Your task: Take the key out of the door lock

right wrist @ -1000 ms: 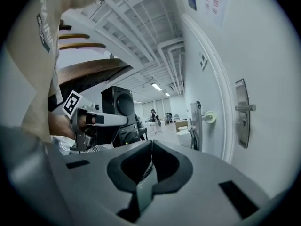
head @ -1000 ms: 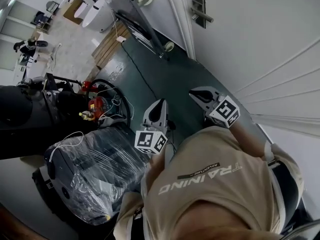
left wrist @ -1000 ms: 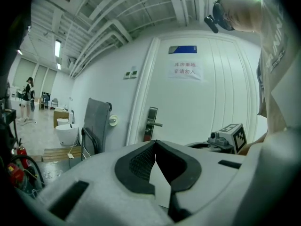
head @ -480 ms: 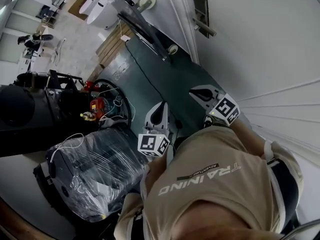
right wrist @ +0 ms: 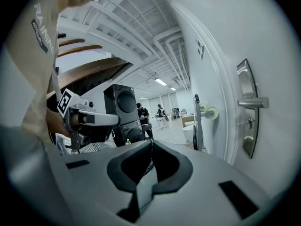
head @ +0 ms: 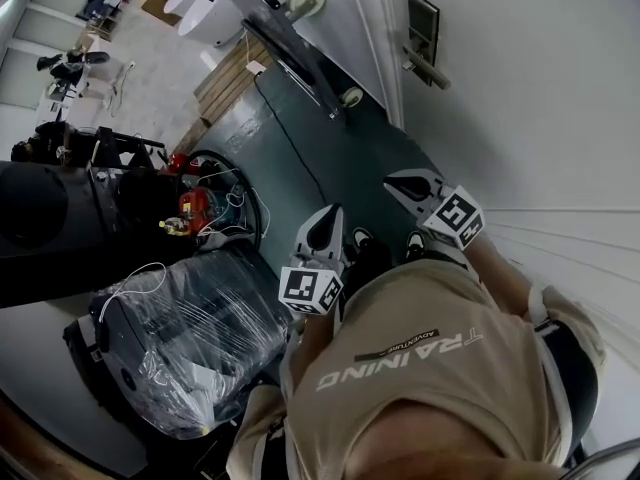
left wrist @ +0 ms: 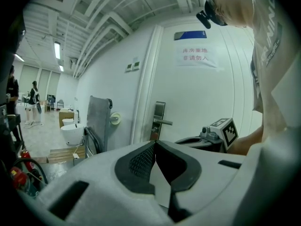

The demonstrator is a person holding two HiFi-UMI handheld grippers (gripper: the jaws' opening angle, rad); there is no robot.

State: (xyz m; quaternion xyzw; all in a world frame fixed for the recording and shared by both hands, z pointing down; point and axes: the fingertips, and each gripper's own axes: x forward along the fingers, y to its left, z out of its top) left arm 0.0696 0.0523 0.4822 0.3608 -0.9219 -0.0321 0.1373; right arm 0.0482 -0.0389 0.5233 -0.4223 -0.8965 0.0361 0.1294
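Observation:
The silver door lock plate (head: 422,30) with its lever handle (head: 426,71) sits on the white door, far ahead of both grippers. In the right gripper view the plate (right wrist: 247,108) is at the right, and a small key-like stub (right wrist: 243,123) sticks out below the handle (right wrist: 255,102). My right gripper (head: 397,182) is held at chest height, shut and empty, well short of the lock. My left gripper (head: 329,213) is beside it, also shut on nothing. The left gripper view shows the lock (left wrist: 159,119) straight ahead and the right gripper (left wrist: 207,136) to the right.
A grey folded trolley (head: 290,53) leans by the door frame on the dark green floor (head: 320,158). A plastic-wrapped black bundle (head: 190,338) and red equipment (head: 192,208) lie at the left. White fixtures (head: 215,8) stand farther back. A black speaker (right wrist: 120,112) stands behind.
The head view has swung, so the lock and handle now sit lower and further right in it. Both grippers stay shut and have barely shifted.

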